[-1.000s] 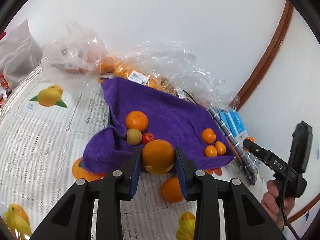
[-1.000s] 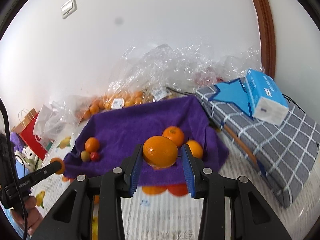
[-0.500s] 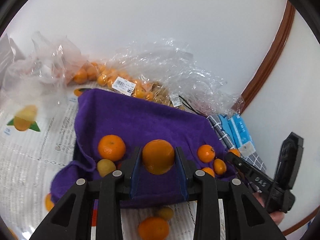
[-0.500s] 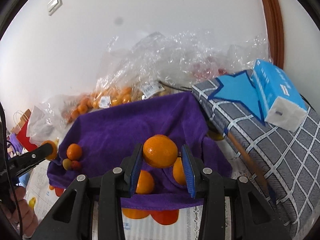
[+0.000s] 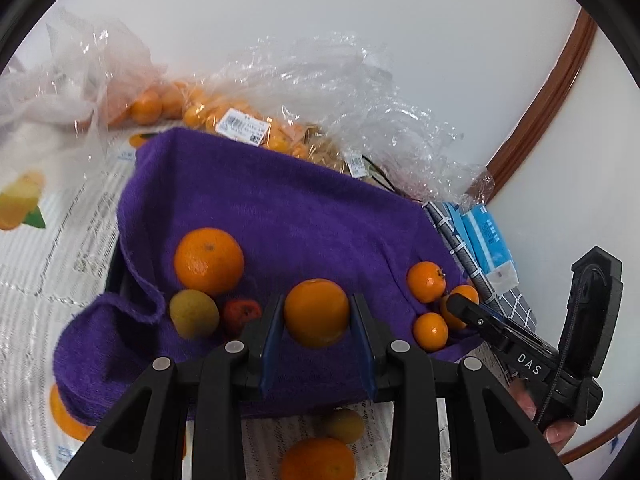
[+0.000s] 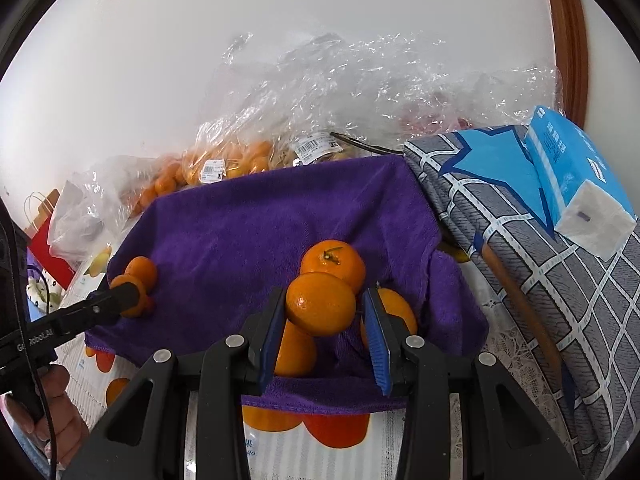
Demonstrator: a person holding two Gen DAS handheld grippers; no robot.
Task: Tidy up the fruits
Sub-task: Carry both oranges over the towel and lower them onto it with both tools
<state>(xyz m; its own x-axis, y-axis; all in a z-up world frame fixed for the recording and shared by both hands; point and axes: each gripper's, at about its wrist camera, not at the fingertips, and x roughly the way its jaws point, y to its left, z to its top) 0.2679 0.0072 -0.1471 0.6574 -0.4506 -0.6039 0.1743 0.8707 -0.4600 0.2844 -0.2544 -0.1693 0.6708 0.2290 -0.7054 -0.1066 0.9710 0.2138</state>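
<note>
Oranges: each claw, left (image 5: 317, 314) and right (image 6: 323, 312), is clamped on one; lower yours onto bare purple towel (image 5: 280, 216), clear of neighbours.

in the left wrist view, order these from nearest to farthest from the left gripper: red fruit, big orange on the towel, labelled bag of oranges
1. red fruit, just left of the left gripper.
2. big orange, farther up-left on the purple towel.
3. labelled bag of oranges, behind the towel by the wall.

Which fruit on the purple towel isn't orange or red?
The small yellow-green round fruit on the purple towel, just below the big orange and beside the little red fruit.
</note>
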